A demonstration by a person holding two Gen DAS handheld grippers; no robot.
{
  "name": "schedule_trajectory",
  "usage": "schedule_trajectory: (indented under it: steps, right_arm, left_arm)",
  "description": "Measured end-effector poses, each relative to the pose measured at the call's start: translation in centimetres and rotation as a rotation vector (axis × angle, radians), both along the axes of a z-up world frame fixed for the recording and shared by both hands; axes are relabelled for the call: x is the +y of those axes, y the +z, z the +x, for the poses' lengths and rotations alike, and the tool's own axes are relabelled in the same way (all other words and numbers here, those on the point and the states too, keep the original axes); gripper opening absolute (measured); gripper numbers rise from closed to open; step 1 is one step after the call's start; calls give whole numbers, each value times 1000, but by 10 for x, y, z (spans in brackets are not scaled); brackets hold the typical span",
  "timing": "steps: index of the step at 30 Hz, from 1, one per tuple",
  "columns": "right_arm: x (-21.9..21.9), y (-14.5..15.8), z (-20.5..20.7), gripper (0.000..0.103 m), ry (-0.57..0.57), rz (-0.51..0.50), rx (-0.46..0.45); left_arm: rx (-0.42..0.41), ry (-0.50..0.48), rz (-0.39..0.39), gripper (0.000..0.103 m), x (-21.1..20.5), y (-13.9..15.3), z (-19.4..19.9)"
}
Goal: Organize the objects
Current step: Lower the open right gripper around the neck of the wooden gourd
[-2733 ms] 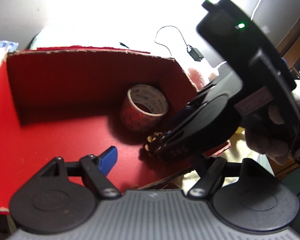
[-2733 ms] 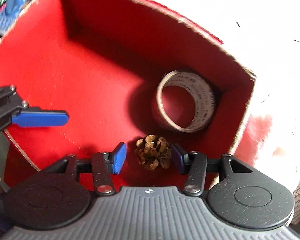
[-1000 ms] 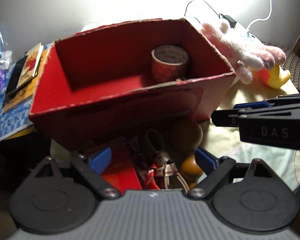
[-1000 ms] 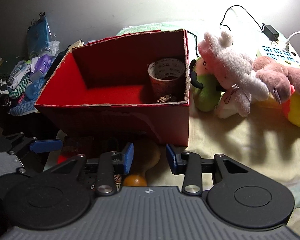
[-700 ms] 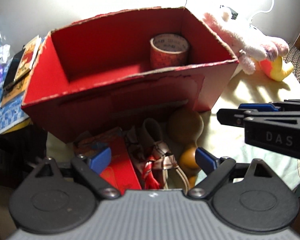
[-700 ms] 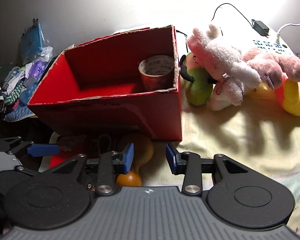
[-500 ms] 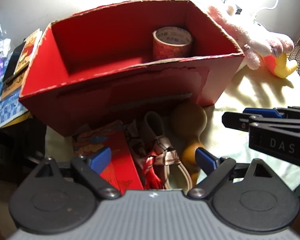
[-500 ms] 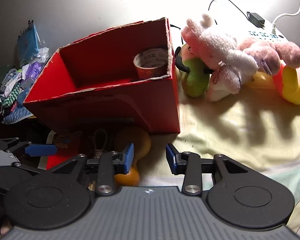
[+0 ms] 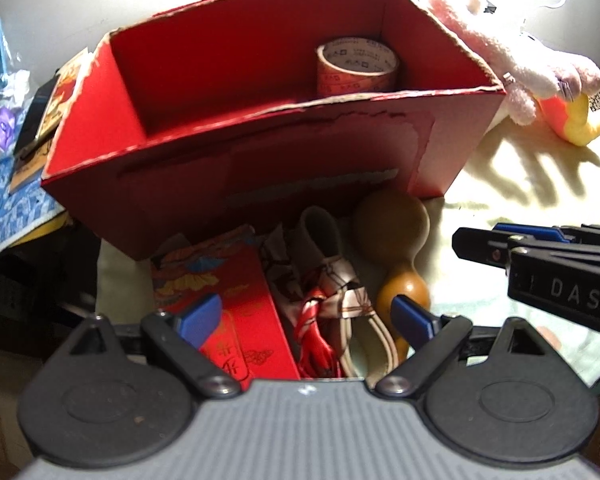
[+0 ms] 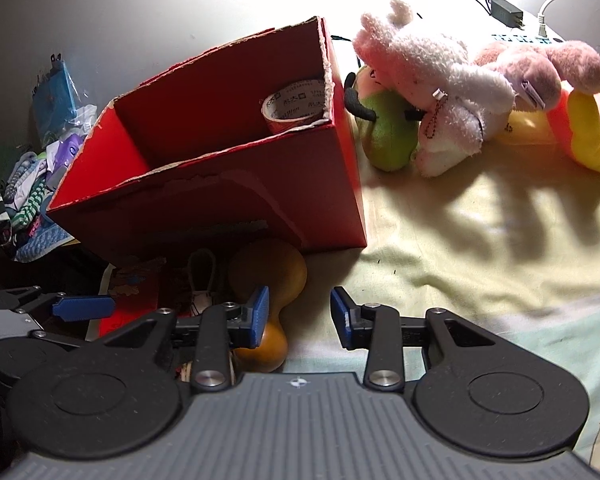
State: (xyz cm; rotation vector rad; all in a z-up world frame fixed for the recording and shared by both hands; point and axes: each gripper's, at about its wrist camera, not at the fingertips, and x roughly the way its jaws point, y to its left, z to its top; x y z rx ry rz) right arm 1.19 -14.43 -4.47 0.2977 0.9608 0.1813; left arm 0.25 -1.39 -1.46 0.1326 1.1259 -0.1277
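A red cardboard box [image 9: 260,168] [image 10: 236,208] stands on the cloth with a tape roll [image 9: 356,66] [image 10: 294,106] in its far right corner. In front of the box lie a brown gourd [image 9: 396,248] [image 10: 268,276], a patterned pouch with a red tassel [image 9: 328,292] and a red envelope [image 9: 228,304]. My left gripper [image 9: 304,318] is open and empty, just above the pouch and envelope. My right gripper [image 10: 300,316] is open and empty, its left finger over the gourd; it also shows at the right of the left wrist view [image 9: 540,256].
Plush toys, pink and white [image 10: 432,68], green [image 10: 388,132] and yellow-orange [image 10: 580,128], lie right of the box. A charger and cable [image 10: 504,12] lie behind them. Clothes and packets [image 10: 32,172] are piled to the left. Yellow cloth [image 10: 480,240] covers the surface.
Both grippers have pulled back out of the box and come down in front of it. The pine cone the right gripper had between its fingers stays in the box, hidden now.
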Motion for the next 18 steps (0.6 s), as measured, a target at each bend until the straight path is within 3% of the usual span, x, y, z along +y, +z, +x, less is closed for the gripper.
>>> schedule_trajectory:
  steps: [11,18]
  right_arm:
    - [-13,-12,-1,37,-27,107,35]
    - [-14,-18,-4,36,-23,124,22]
  left_arm:
    - [24,-8,24,92,-4,-7,-1]
    - [39,-9,50,92,-9,-12,1]
